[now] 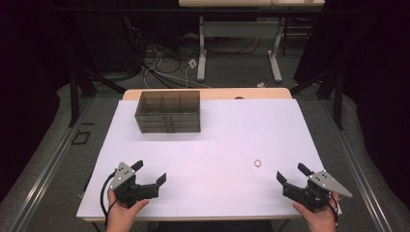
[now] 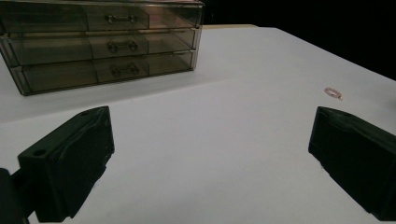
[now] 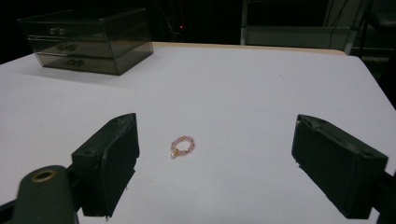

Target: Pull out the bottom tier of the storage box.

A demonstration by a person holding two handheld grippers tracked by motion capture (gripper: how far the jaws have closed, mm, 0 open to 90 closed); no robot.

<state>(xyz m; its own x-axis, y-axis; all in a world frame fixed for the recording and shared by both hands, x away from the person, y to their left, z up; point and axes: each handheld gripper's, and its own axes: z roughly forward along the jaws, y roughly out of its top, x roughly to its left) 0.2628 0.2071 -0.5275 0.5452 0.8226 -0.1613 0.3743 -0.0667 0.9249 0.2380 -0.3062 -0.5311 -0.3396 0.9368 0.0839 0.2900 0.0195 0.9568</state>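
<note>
A small beaded ring (image 3: pixel 182 145) of pale pink beads is seen lying flat on the matte white table (image 1: pixel 217 135), just ahead of the right gripper (image 1: pixel 290 175), whose jaws are spread. The left gripper (image 1: pixel 151 171) is likewise spread. A smoky translucent drawer box (image 1: pixel 168 111) is set well beyond the ring.

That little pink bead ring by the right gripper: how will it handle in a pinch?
The bead ring is probably very light: a thin loop of tiny beads. It lies flat on the table, so wide pads may struggle to get under it and could skid it along. Strung beads probably flex rather than hold shape.
</note>
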